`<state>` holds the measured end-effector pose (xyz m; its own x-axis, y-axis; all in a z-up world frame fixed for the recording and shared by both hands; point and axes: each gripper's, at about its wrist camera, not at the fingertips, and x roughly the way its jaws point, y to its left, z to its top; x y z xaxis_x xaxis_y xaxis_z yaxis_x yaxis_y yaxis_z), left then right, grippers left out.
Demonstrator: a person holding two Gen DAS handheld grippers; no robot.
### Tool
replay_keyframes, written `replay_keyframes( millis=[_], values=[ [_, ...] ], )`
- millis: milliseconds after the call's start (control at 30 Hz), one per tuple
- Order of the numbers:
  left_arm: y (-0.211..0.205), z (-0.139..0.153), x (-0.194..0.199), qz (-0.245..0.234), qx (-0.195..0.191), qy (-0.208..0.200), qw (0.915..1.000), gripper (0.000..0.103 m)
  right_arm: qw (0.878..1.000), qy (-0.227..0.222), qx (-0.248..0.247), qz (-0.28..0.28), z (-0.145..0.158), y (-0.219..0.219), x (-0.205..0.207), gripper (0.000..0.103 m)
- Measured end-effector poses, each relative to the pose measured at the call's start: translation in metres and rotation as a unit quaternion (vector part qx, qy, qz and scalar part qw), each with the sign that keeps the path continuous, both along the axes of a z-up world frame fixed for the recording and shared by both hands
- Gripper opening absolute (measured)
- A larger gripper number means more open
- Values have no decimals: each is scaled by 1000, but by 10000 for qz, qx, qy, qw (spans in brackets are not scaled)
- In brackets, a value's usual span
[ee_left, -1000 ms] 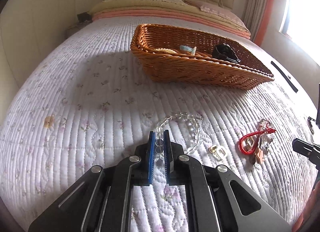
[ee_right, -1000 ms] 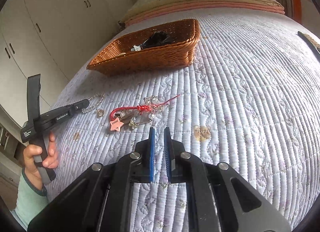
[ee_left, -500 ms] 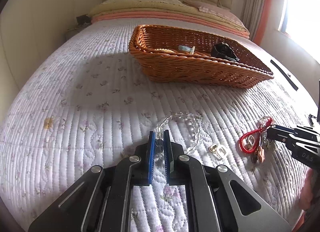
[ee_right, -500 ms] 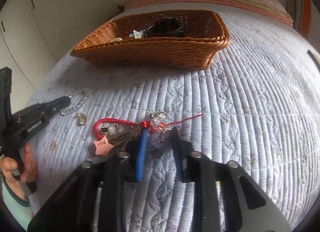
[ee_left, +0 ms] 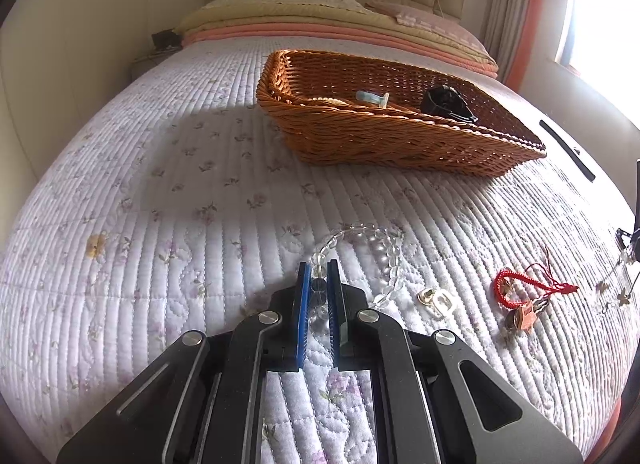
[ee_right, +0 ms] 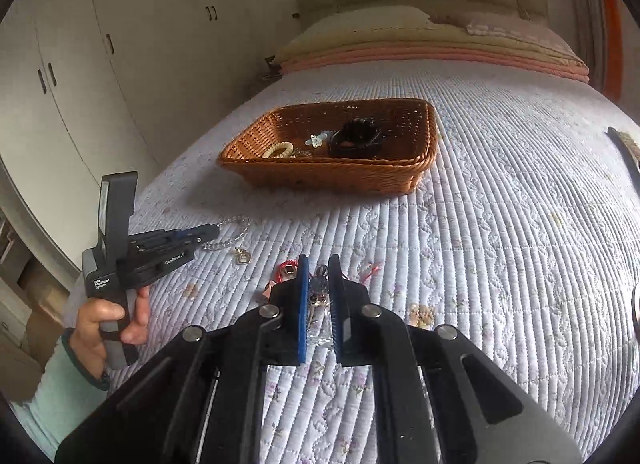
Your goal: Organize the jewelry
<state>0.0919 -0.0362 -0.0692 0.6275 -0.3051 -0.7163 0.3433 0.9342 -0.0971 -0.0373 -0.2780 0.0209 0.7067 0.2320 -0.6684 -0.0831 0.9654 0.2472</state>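
My left gripper (ee_left: pixel 318 276) is shut on a clear bead bracelet (ee_left: pixel 380 248) that lies on the quilt; it also shows in the right wrist view (ee_right: pixel 208 230). My right gripper (ee_right: pixel 319 268) is shut on a crystal charm chain (ee_right: pixel 320 292) and holds it above the bed; the chain hangs at the right edge of the left wrist view (ee_left: pixel 616 284). A red cord with keys (ee_left: pixel 524 292) and a small gold and white pendant (ee_left: pixel 436 298) lie on the quilt. The wicker basket (ee_left: pixel 384 140) holds a black hair clip (ee_left: pixel 446 102), a pale blue clip (ee_left: pixel 372 98) and a cream bracelet (ee_right: pixel 280 150).
The quilted bed (ee_left: pixel 160 204) stretches to folded blankets and pillows (ee_left: pixel 340 24) at the head. A black strap (ee_left: pixel 566 150) lies at the right side. Wardrobes (ee_right: pixel 80 64) stand to the left. A window (ee_left: pixel 600 4) is at right.
My right gripper closed on the crystal charm chain and lifted it away from the red cord. The left gripper stays shut on the bracelet.
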Motion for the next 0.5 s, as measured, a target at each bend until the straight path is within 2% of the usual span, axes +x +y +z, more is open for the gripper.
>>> replay_keyframes(
  millis=[133,200,333,500],
  values=[
    [0,0,0,-14,-7,3,10000,6,9991,47,424,-9,1,-12,-2,8],
    [0,0,0,-43,-29,5,10000,6,9991,163,398,-33,-2,-16,-3,8],
    [-1,2,-5,-87,14,4,10000,6,9980,478,354,-192,-28,-24,2,8],
    [2,7,-31,-28,196,-105,9997,6,9958,746,-64,-522,-61,-37,2,8]
  ],
)
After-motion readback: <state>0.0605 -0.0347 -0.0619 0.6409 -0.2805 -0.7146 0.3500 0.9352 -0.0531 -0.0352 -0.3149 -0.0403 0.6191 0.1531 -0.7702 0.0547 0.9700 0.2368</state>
